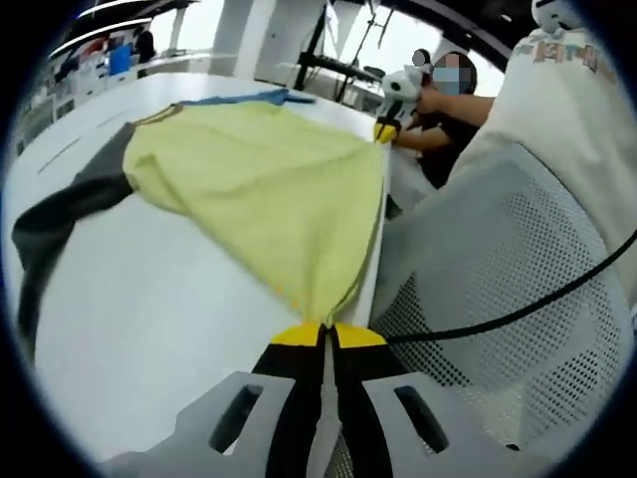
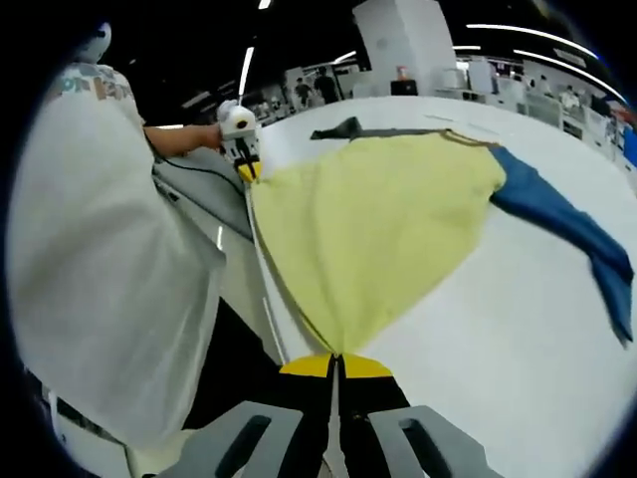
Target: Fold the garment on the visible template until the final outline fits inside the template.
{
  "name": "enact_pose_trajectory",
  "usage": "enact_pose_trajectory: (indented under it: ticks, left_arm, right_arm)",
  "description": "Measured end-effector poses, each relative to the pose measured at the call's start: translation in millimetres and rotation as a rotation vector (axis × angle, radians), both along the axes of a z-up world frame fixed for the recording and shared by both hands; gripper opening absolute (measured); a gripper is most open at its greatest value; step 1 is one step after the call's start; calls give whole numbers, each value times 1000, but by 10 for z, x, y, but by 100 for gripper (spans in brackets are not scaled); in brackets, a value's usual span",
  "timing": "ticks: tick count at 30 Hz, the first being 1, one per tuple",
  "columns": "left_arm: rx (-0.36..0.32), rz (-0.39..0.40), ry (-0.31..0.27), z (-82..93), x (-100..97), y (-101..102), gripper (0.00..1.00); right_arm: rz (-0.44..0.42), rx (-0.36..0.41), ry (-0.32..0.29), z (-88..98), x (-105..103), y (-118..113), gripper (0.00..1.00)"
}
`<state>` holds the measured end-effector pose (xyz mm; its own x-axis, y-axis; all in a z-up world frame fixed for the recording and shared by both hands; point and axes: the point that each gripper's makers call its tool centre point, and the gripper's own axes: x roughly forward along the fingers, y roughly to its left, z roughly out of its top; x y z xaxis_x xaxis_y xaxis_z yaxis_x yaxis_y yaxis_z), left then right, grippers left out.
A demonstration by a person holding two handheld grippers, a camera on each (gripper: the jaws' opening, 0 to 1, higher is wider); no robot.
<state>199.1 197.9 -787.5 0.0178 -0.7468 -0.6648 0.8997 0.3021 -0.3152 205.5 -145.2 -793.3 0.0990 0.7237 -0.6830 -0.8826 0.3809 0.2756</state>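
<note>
Pale lettering runs across the person's white top [image 2: 100, 249], too blurred to read. The one garment [image 1: 259, 189] is a shirt with a yellow body, one dark grey sleeve [image 1: 60, 224] and one blue sleeve [image 2: 567, 224]. It lies on the white table [image 1: 149, 329], its near hem pulled up taut between two grippers. The left gripper [image 1: 327, 334] has its yellow-tipped jaws clenched on one hem corner, the cloth fanning away from the tips. The right gripper [image 2: 336, 363] is likewise clamped on the other corner, yellow fabric spreading out ahead of its tips and the blue sleeve trailing off to one side. A white mesh chair back [image 1: 518, 289] with one black cable [image 1: 518, 309] across it stands beside the left jaws.
</note>
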Motion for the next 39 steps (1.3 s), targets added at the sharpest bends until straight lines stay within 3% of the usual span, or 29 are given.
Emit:
enact_pose_trajectory:
  ticks: [8, 14, 21, 29, 39]
  left_arm:
    - [21, 12, 17, -2, -5, 65, 0]
    - [16, 16, 54, 43, -41, 44, 3]
    - [-13, 14, 59, 183, -70, 32, 19]
    - [-114, 140, -40, 388, 230, -7, 53]
    - [-173, 177, -104, 505, 379, -139, 66]
  right_arm:
    - [22, -28, 3, -33, -53, -60, 0]
    - [36, 12, 13, 3, -88, 5, 0]
    - [7, 56, -8, 112, 10, 29, 0]
    - [-72, 113, -73, 245, 244, 56, 14]
    - [-260, 123, -189, 352, 692, -109, 26]
